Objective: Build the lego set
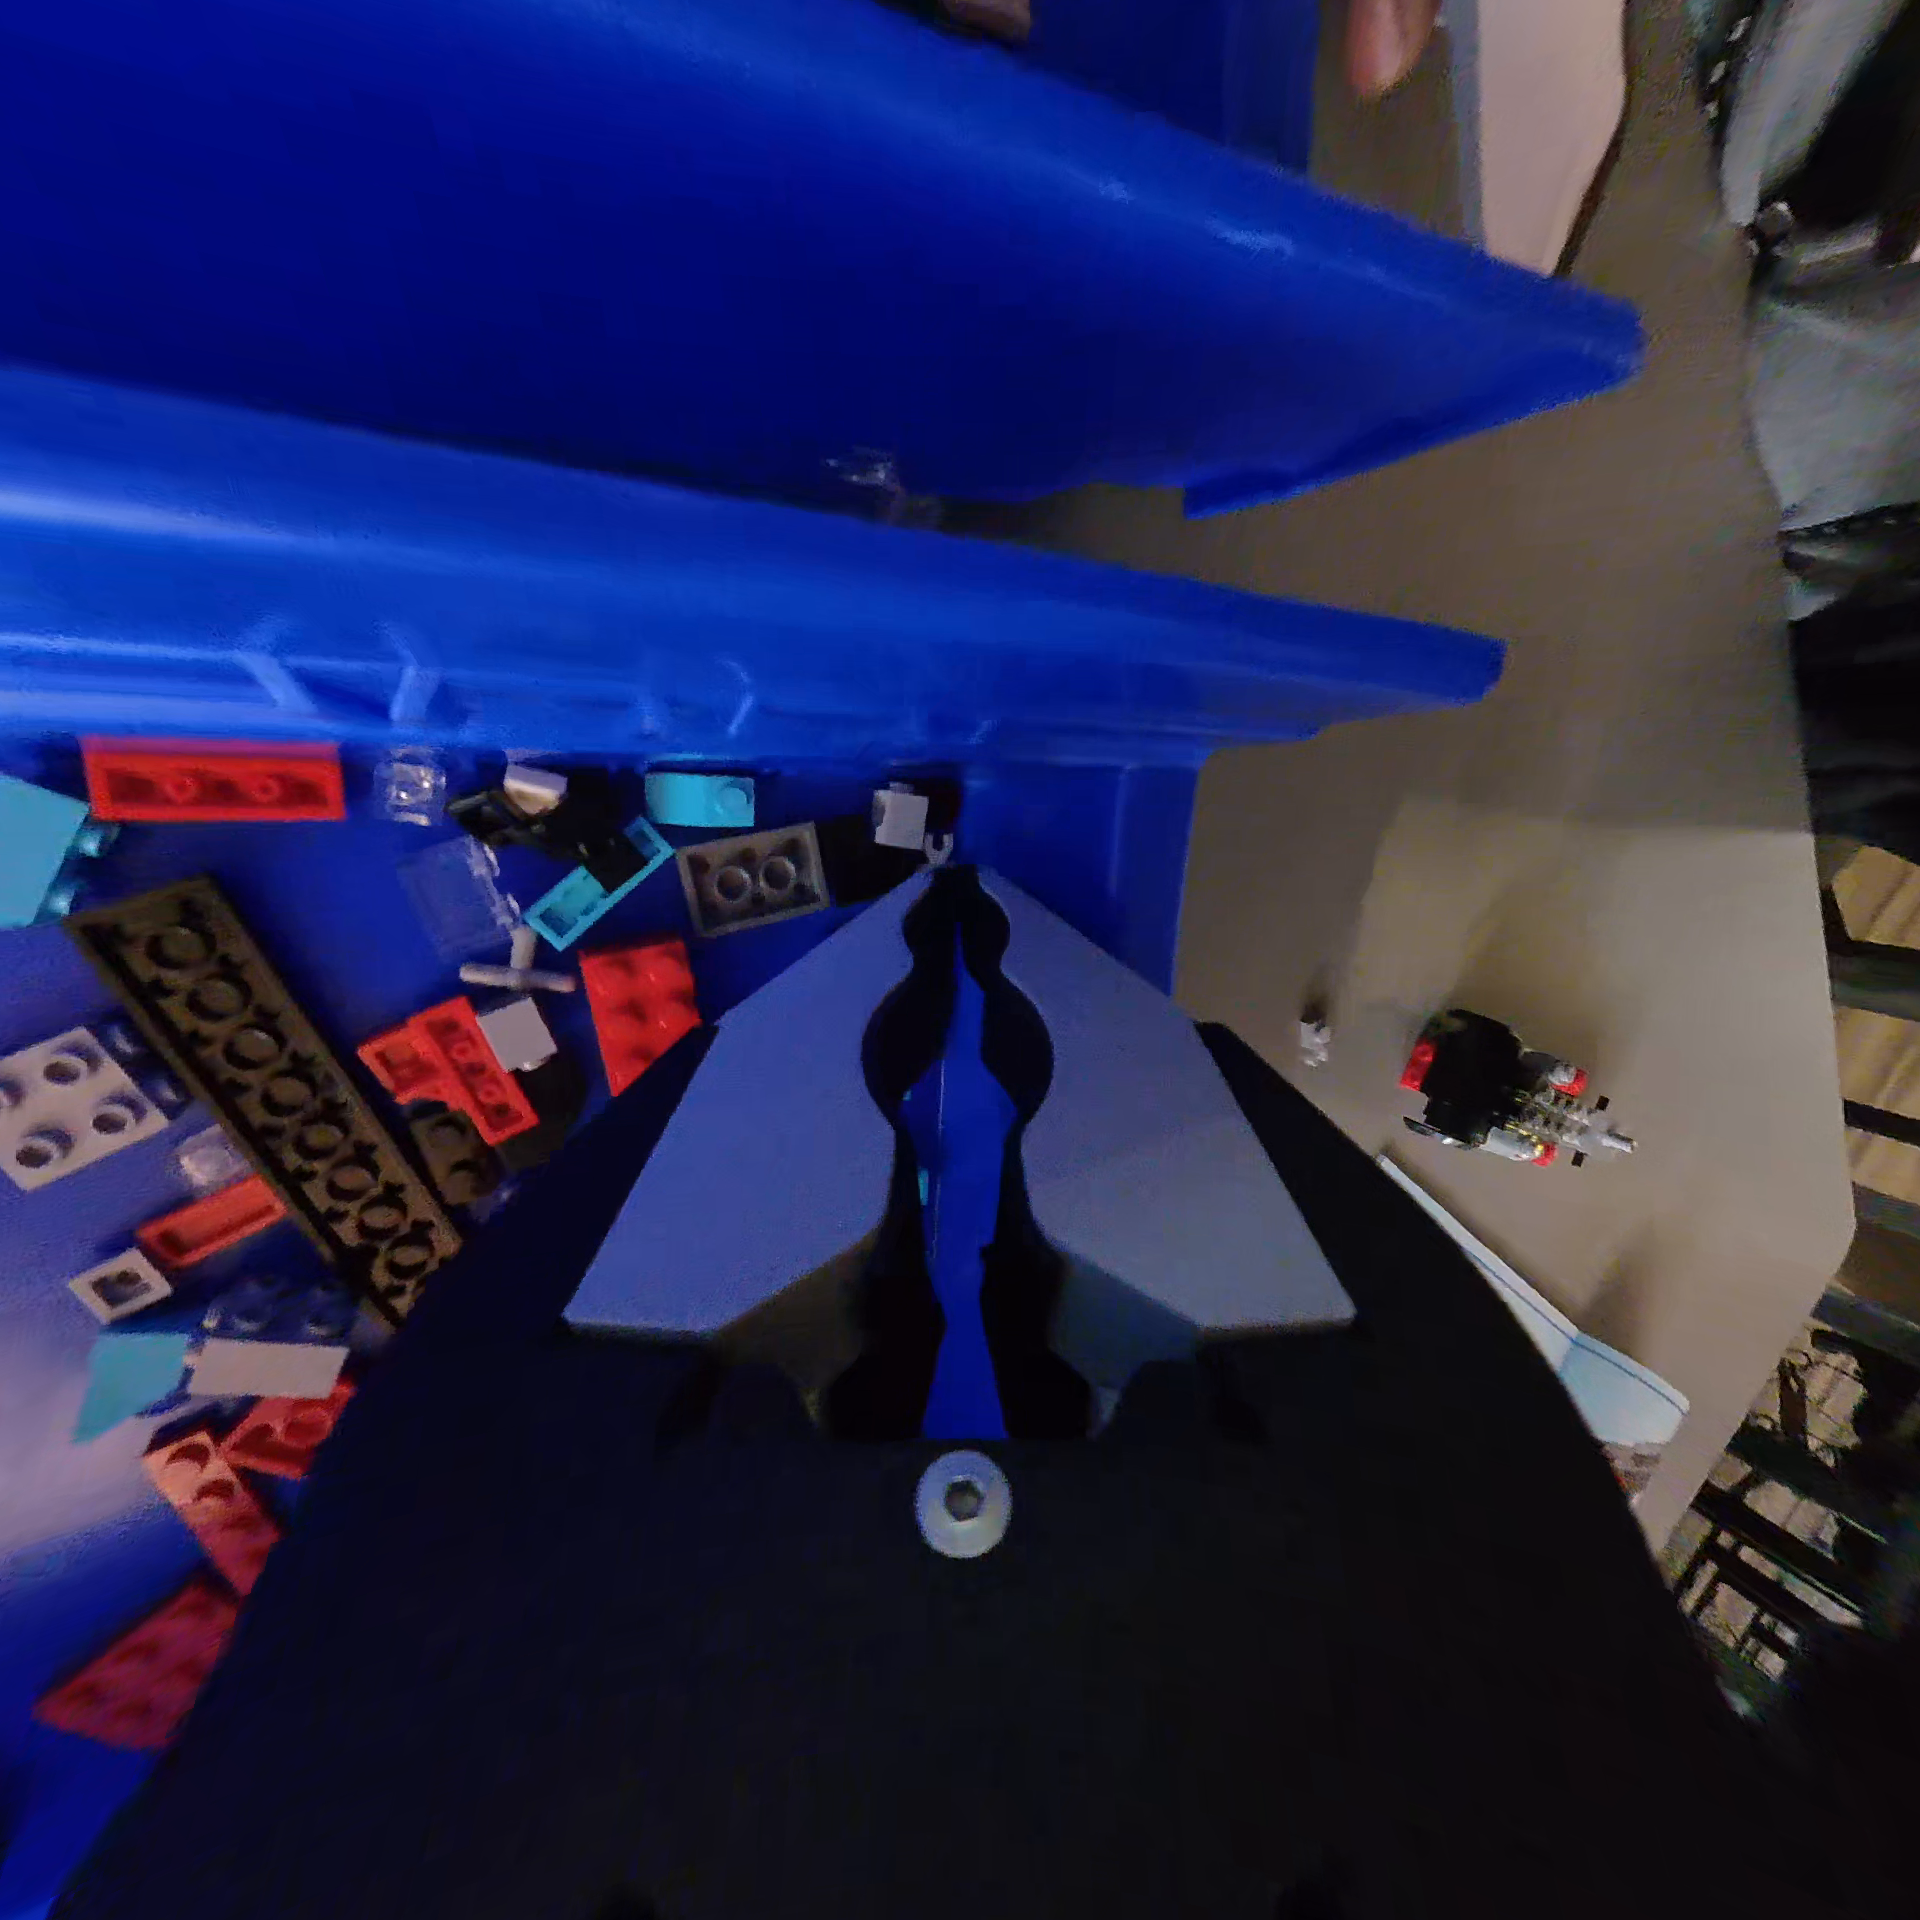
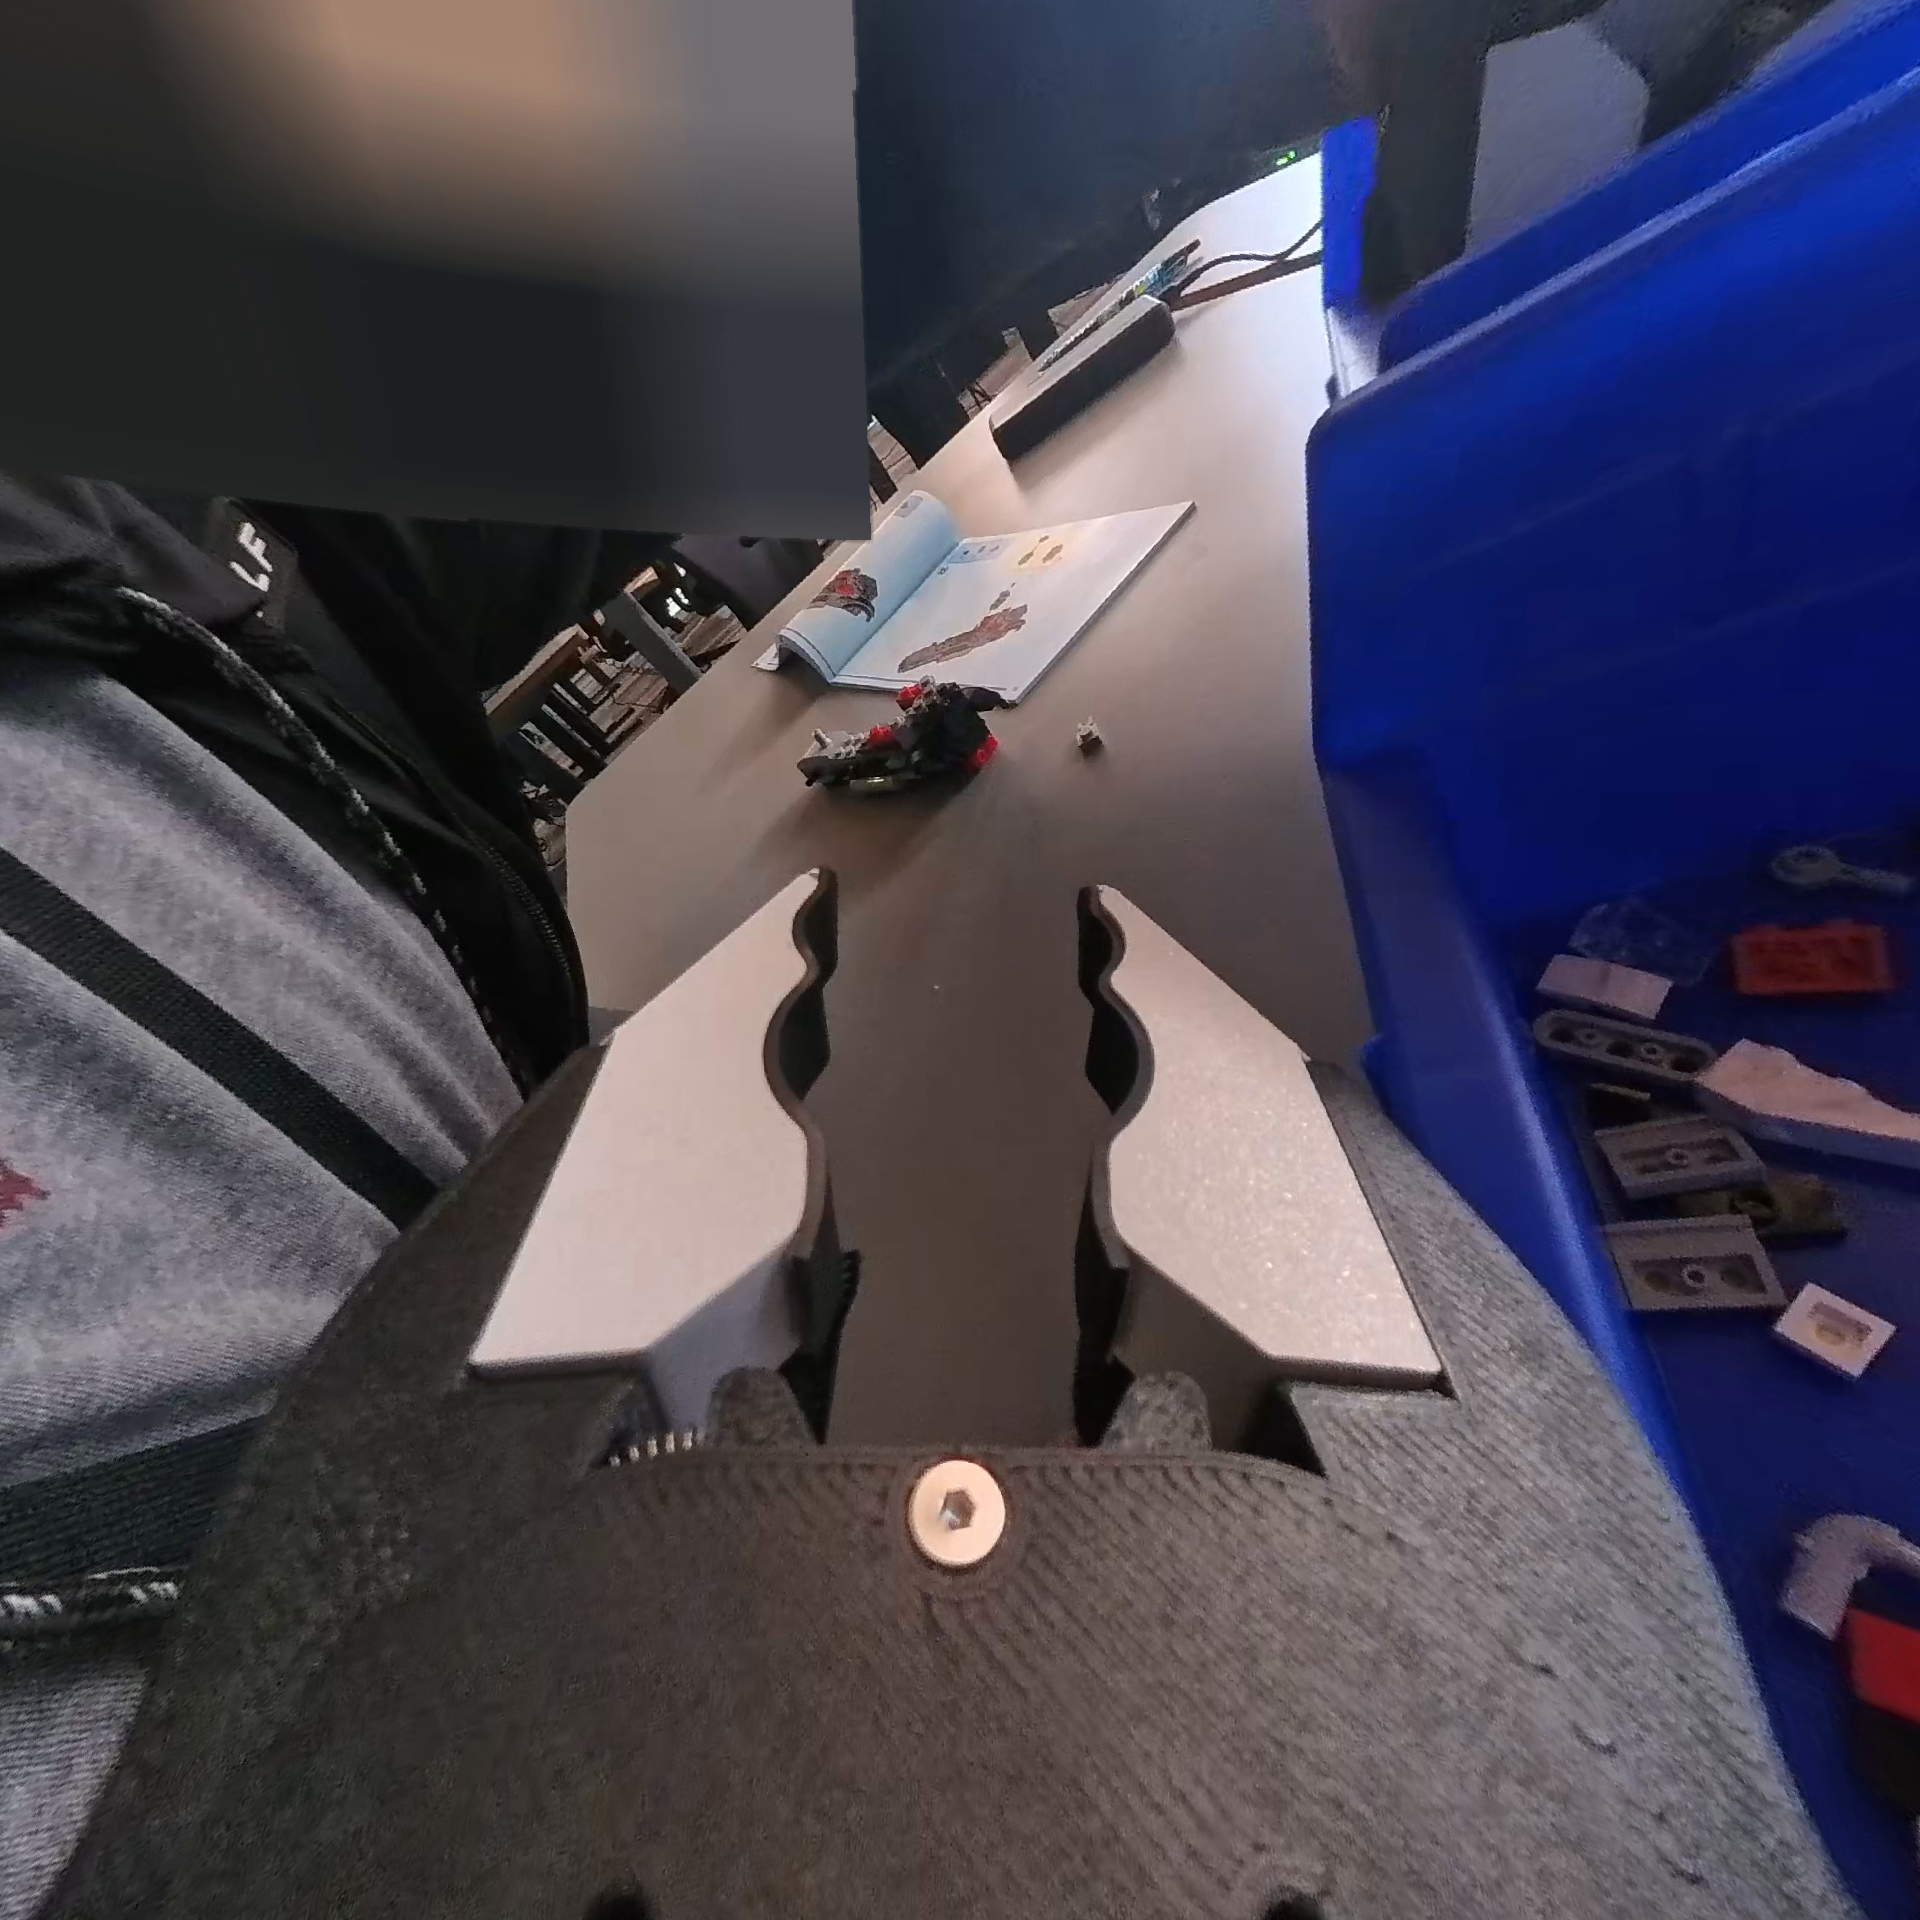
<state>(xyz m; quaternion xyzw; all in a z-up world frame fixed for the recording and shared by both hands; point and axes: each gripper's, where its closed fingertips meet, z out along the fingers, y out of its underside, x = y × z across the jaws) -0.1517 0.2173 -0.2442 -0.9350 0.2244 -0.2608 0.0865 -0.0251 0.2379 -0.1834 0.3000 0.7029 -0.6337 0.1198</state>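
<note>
Left gripper inside blue bin, tips pinched on a tiny grey piece. Right gripper wide apart, holding nothing, above table. Part-built model on table beside booklet.

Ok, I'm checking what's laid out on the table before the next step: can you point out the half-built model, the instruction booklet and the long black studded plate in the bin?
half-built model (image 2: 899, 740): right wrist view, its dark middle.
instruction booklet (image 2: 1039, 592): right wrist view, right-hand page.
long black studded plate (image 1: 265, 1081): left wrist view, mid-length studs.
</note>
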